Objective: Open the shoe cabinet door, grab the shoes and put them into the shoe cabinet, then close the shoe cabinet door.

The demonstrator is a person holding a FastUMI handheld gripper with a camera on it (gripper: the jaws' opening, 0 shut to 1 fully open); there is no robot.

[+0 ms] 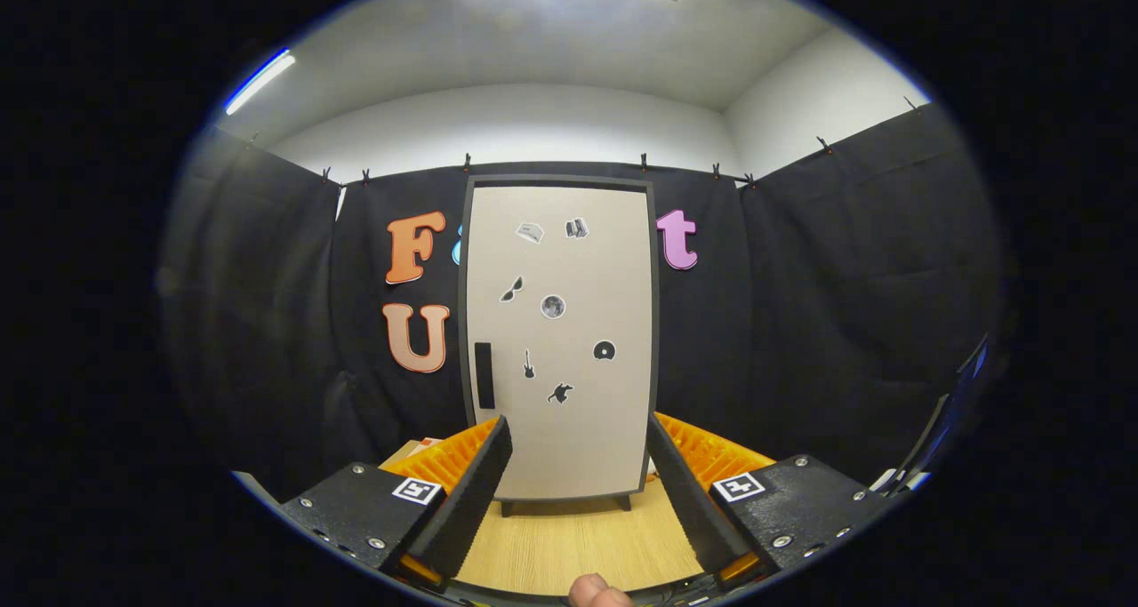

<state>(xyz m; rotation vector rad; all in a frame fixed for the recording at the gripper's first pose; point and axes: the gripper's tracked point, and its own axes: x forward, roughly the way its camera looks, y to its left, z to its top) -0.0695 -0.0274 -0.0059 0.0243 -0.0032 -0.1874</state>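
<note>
Cabinet (558, 340) stands upright at frame centre — shut, dead ahead of the tool (578, 491) and well beyond it. Its dark handle (484, 375) runs vertically at the door's left edge, nearer the left finger. Fingers wide apart, empty.

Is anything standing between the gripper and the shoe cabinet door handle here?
Nothing visible does. The open gripper faces the closed cabinet door across bare wooden tabletop; the dark handle sits on the door's left side, unobstructed.

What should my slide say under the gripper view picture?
Open gripper faces the closed shoe cabinet door across the wooden table.
</note>
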